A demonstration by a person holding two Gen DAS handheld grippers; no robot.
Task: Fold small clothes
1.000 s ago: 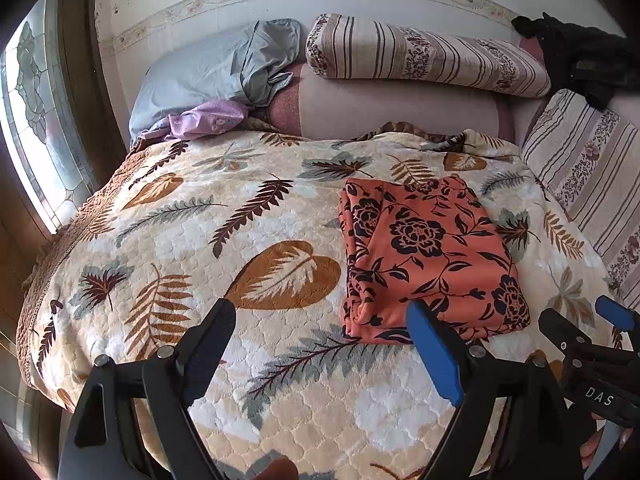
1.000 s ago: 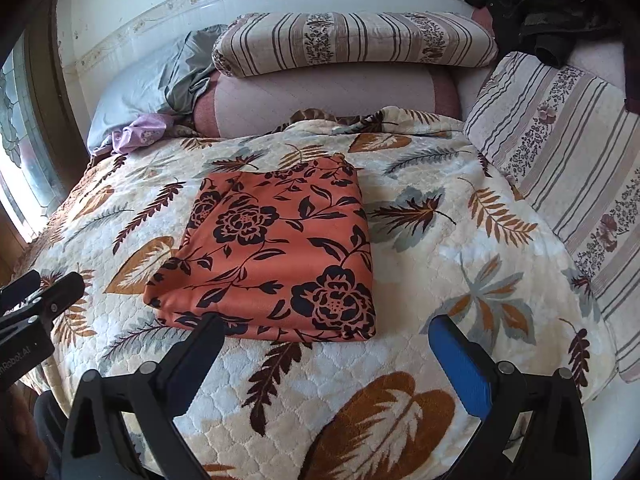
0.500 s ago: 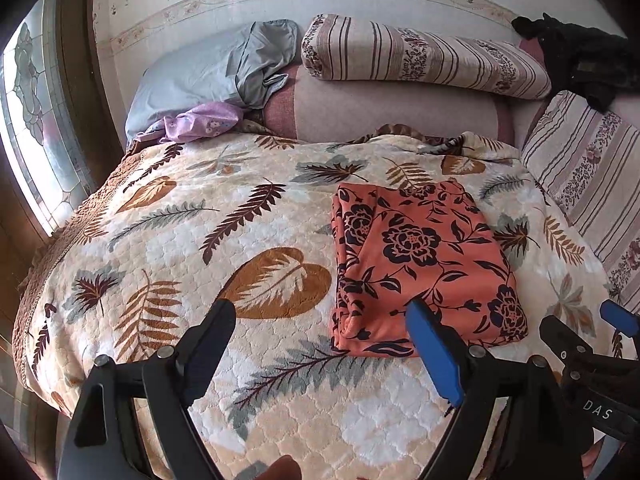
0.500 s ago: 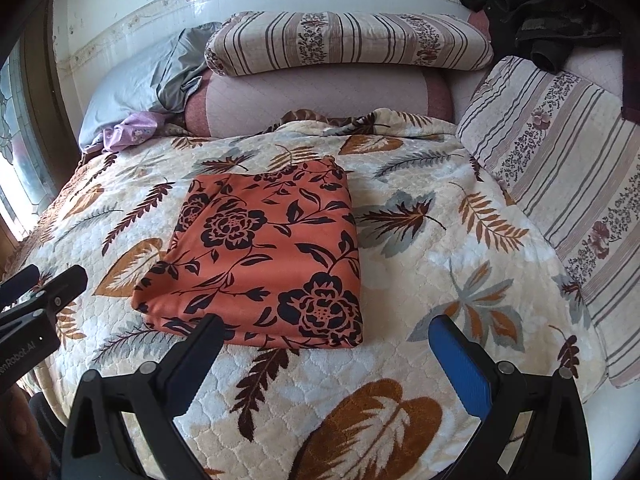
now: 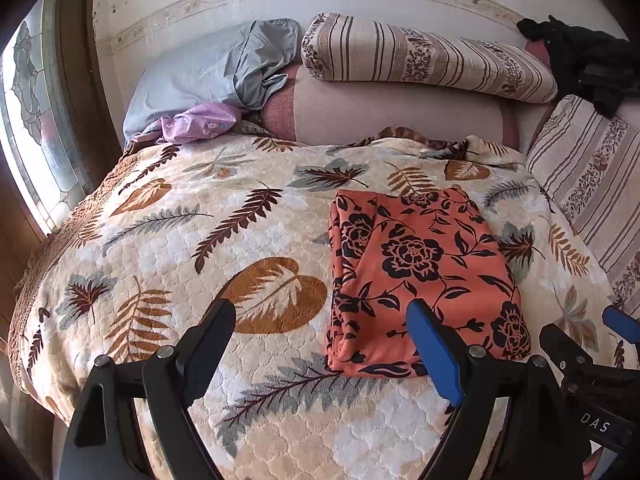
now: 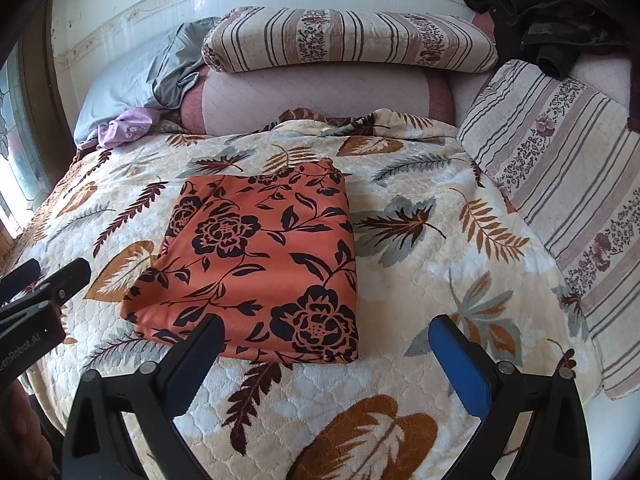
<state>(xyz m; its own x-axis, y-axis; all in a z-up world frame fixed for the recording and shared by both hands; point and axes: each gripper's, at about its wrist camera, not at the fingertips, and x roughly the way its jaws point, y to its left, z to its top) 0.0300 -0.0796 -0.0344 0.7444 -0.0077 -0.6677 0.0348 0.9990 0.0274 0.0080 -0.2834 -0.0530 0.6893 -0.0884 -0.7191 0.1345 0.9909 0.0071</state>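
Observation:
An orange garment with black flowers (image 5: 420, 276) lies folded into a rectangle on the leaf-print bed cover (image 5: 160, 240). It also shows in the right wrist view (image 6: 256, 264). My left gripper (image 5: 320, 336) is open and empty, held above the cover just in front of the garment's near left corner. My right gripper (image 6: 324, 344) is open and empty, above the garment's near right corner. The right gripper shows at the right edge of the left wrist view (image 5: 580, 340); the left one shows at the left edge of the right wrist view (image 6: 40, 280).
Striped pillows (image 5: 420, 56) and a pink bolster (image 5: 392, 112) lie at the head of the bed. A grey pillow (image 5: 208, 68) and a lilac cloth (image 5: 200, 122) sit at the back left. A striped cushion (image 6: 560, 184) is at the right. Dark clothes (image 6: 552, 36) lie behind it. A window (image 5: 32, 120) is on the left.
Both grippers have drawn back slightly from the folded garment, which looks a little farther away. The garment itself lies still and both grippers stay open.

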